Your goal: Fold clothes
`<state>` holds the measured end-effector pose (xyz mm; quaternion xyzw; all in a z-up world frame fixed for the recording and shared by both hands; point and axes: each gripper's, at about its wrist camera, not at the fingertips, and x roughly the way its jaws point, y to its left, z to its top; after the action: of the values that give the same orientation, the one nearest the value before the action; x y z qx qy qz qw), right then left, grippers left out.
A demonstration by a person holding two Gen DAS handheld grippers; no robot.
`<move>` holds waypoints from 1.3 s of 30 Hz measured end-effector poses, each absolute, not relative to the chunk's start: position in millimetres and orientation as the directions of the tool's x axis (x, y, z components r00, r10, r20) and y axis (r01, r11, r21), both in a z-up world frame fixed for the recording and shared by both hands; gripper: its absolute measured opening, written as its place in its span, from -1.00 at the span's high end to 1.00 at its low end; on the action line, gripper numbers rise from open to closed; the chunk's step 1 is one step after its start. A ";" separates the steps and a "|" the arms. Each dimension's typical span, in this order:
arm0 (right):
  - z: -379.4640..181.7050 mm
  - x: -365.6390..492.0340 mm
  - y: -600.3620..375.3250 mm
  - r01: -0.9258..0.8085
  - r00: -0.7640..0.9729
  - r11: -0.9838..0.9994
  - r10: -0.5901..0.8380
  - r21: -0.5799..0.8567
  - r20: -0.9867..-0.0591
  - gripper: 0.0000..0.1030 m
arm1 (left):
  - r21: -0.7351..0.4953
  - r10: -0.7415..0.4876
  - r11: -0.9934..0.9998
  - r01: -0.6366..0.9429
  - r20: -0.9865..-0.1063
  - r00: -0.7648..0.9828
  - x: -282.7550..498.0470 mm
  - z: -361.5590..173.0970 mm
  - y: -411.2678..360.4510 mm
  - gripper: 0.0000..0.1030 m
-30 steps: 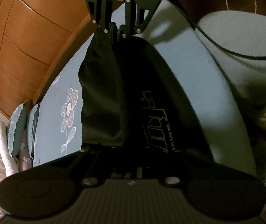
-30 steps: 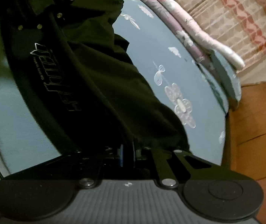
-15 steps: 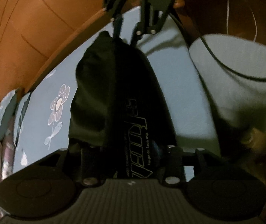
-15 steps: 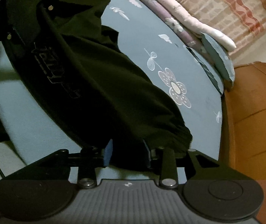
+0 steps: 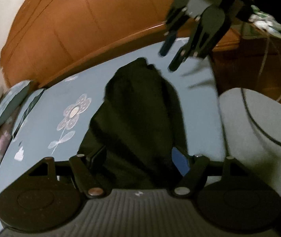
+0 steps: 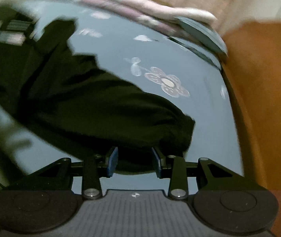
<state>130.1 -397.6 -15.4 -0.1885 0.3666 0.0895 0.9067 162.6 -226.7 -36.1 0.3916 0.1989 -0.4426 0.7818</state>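
A black garment [image 5: 140, 106] lies in a long folded strip on the blue flowered bedsheet [image 5: 47, 118]. My left gripper [image 5: 138, 158] is open, its fingers wide on either side of the near end of the cloth. In the left wrist view my right gripper [image 5: 168, 59] hangs open just above and beyond the far end, clear of the fabric. The right wrist view shows my right gripper [image 6: 134, 162] open, with the cuffed end of the garment [image 6: 105, 110] lying just ahead of its blue pads [image 6: 112, 161]. The left gripper is only a blur at the upper left there.
An orange-brown wooden bed frame [image 5: 85, 23] borders the sheet. Folded pink and white quilts [image 6: 140, 6] and a blue pillow [image 6: 201, 31] lie along the far side. A pale grey cushion [image 5: 258, 122] with a black cable [image 5: 258, 130] over it sits to the right.
Both grippers opened and let go of the black garment, which now rests on the sheet. The right gripper has lifted up and away from its end.
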 end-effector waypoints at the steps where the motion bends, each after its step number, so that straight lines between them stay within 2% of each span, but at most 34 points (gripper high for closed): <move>1: -13.0 130.3 -407.2 -0.267 0.716 0.939 0.042 -0.217 -0.697 0.19 | 0.431 -0.524 0.323 0.843 -0.660 0.538 165.6 -37.8 -223.3 -0.44; 6: -22.1 138.3 -461.3 -0.090 0.737 0.986 0.159 0.138 -0.657 0.19 | 0.350 -0.461 0.467 0.812 -0.687 0.561 188.1 -50.5 -201.0 -0.44; 10: -45.1 148.3 -495.1 0.019 0.769 0.897 0.269 0.442 -0.579 0.19 | 0.245 -0.466 0.572 0.782 -0.688 0.556 196.3 -55.4 -183.9 -0.44; 14: -72.5 164.8 -494.2 0.063 0.767 0.810 0.334 0.583 -0.547 0.19 | 0.193 -0.468 0.634 0.749 -0.675 0.570 199.8 -57.7 -175.6 -0.44; 18: -91.7 177.4 -486.6 0.121 0.753 0.803 0.309 0.584 -0.582 0.19 | 0.110 -0.465 0.699 0.706 -0.681 0.566 210.0 -63.5 -169.2 -0.44; 19: -95.2 178.2 -486.3 0.127 0.756 0.797 0.307 0.590 -0.577 0.26 | 0.092 -0.462 0.710 0.698 -0.687 0.560 211.5 -65.8 -167.9 -0.44; 20: -96.2 177.4 -485.5 0.128 0.764 0.803 0.294 0.582 -0.574 0.52 | 0.075 -0.460 0.720 0.690 -0.693 0.555 212.9 -68.1 -166.7 -0.44; 21: -96.4 176.5 -485.1 0.130 0.771 0.815 0.274 0.564 -0.574 0.70 | 0.063 -0.456 0.728 0.683 -0.699 0.551 213.9 -70.2 -165.7 -0.44; 23: -95.2 173.5 -485.0 0.137 0.784 0.838 0.234 0.528 -0.574 0.82 | 0.051 -0.452 0.737 0.674 -0.705 0.547 213.3 -73.4 -163.8 -0.44; 25: -92.6 168.4 -487.1 0.143 0.786 0.850 0.213 0.506 -0.580 0.85 | 0.040 -0.451 0.744 0.667 -0.708 0.544 211.9 -74.9 -161.9 -0.44; 31: -95.7 159.9 -490.1 0.164 0.761 0.882 0.172 0.442 -0.626 0.83 | 0.000 -0.445 0.774 0.634 -0.713 0.543 211.0 -73.5 -152.1 -0.48; 33: -97.2 160.1 -487.2 0.171 0.748 0.897 0.151 0.408 -0.647 0.74 | -0.014 -0.442 0.784 0.621 -0.715 0.542 211.0 -73.0 -148.6 -0.48; 35: -89.9 157.2 -483.2 0.168 0.754 0.911 0.127 0.376 -0.645 0.53 | -0.028 -0.439 0.794 0.608 -0.717 0.541 210.9 -72.4 -145.1 -0.48; 39: -59.4 144.9 -469.6 0.148 0.797 0.946 0.059 0.289 -0.601 0.38 | -0.055 -0.434 0.813 0.580 -0.721 0.540 210.9 -71.3 -138.0 -0.48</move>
<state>144.9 -469.6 -59.4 0.1629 0.3175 -0.0239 0.9339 210.9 -138.0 -71.3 0.0958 0.3814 -0.2907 0.8723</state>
